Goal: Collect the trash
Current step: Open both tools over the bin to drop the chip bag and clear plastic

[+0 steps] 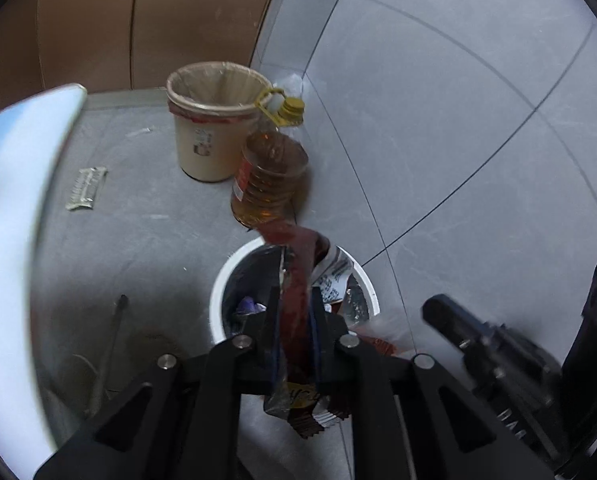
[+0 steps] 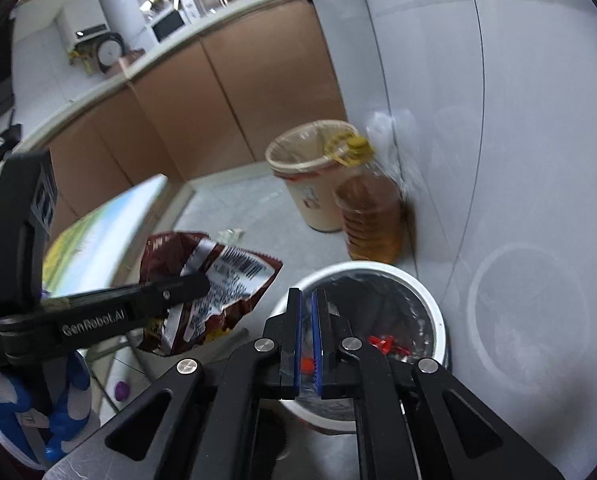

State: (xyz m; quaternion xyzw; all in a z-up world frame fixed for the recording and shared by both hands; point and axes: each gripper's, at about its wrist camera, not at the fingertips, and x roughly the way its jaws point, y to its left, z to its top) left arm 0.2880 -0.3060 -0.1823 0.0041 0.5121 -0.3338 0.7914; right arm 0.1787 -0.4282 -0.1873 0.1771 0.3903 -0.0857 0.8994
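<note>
A: Where is the trash relative to the jaws?

B: The left gripper (image 1: 294, 308) has its jaws clenched on a dark red snack wrapper (image 1: 298, 276). The wrapper runs lengthwise between the jaws, its long axis pointing straight ahead along the fingers, with a crumpled end trailing behind them and the front end flopping forward.

A: And the bin?

B: A white trash bin (image 1: 218, 300) lined with a dark bag sits just beyond and below the left jaws. The wrapper's front end hangs over the bin's open mouth. Other scraps already lie inside.

A: What is the right gripper doing?

B: The right gripper (image 2: 306, 336) has its blue-padded jaws almost closed, with only a narrow slot between them and nothing held. It hovers over the near rim of the same bin. From its camera, the wrapper shows off to the left of its jaws, apart from them.

A: So which hand is nearer?

B: The left, since it already holds the wrapper. The judgement is that the coming move turns on the wrapper being above the opening: releasing the left jaws should let it fall in.

A: Anything further ahead?

B: A beige lined bucket (image 1: 214, 128) and an oil bottle (image 1: 270, 176) stand on the floor well beyond the jaws.
</note>
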